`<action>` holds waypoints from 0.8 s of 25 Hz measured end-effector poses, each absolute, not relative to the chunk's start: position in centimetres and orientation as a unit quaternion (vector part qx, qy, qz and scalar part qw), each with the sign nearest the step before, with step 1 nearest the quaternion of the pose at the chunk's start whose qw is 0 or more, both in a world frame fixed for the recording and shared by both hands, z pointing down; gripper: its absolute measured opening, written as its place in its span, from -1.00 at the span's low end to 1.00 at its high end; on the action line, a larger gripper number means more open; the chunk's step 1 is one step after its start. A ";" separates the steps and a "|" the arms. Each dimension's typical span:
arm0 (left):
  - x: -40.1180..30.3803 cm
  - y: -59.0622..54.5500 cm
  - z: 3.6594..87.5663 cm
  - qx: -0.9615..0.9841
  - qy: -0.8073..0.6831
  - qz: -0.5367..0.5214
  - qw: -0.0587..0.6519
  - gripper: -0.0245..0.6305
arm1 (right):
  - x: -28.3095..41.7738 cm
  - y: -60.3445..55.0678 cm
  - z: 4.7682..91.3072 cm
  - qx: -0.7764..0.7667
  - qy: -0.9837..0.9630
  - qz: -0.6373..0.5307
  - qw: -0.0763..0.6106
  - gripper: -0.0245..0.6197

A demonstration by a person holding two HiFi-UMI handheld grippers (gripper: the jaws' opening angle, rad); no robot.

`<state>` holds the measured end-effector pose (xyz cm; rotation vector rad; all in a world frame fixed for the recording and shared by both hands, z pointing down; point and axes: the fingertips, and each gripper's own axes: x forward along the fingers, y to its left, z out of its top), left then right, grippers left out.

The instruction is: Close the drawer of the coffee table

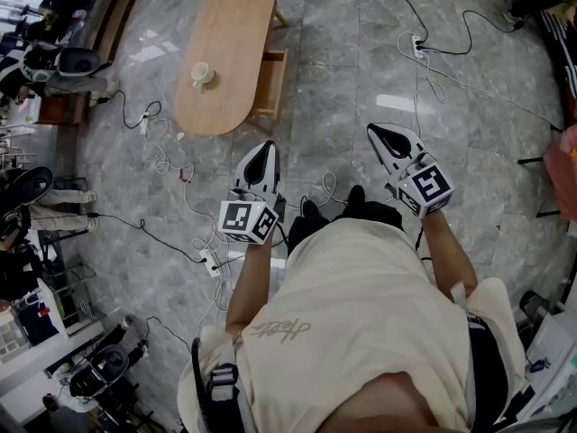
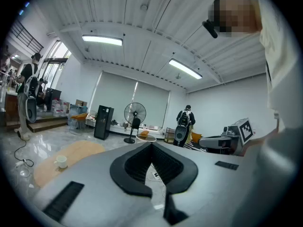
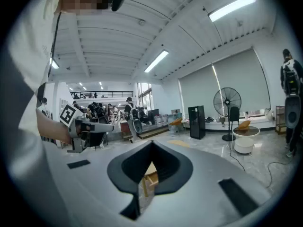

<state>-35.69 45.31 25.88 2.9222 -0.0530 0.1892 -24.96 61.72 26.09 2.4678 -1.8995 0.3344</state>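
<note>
The oval wooden coffee table (image 1: 225, 34) stands on the marble floor ahead, with a white cup (image 1: 202, 74) on top. Its wooden drawer (image 1: 272, 84) is pulled out on the right side. My left gripper (image 1: 267, 149) is held in the air well short of the table, shut and empty. My right gripper (image 1: 380, 133) hovers to the right of the drawer, also shut on nothing. In the left gripper view the table (image 2: 75, 152) and cup (image 2: 60, 161) lie left of the left gripper (image 2: 151, 146). Part of the drawer (image 3: 149, 176) shows below the right gripper (image 3: 151, 144).
Cables and power strips (image 1: 417, 45) trail across the floor, one strip (image 1: 209, 262) near my left foot. People and equipment line the left edge (image 1: 36, 70). A standing fan (image 2: 135, 114) and a black cabinet (image 2: 103, 122) stand by the far wall.
</note>
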 end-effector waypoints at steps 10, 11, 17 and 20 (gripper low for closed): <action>-35.7 46.6 26.1 0.991 -0.033 0.069 0.108 -0.91 | -24.7 62.8 25.7 0.777 -0.621 0.100 -0.016 -0.94; -35.7 46.6 26.2 0.991 -0.036 0.071 0.109 -0.91 | -24.5 62.9 25.5 0.778 -0.621 0.097 -0.026 -0.94; -34.6 46.9 25.9 0.990 -0.041 0.072 0.113 -0.91 | -23.0 63.5 25.9 0.783 -0.611 0.108 -0.022 -0.94; -33.7 47.2 26.0 0.989 -0.037 0.069 0.124 -0.91 | -22.1 63.8 26.3 0.784 -0.609 0.117 -0.031 -0.94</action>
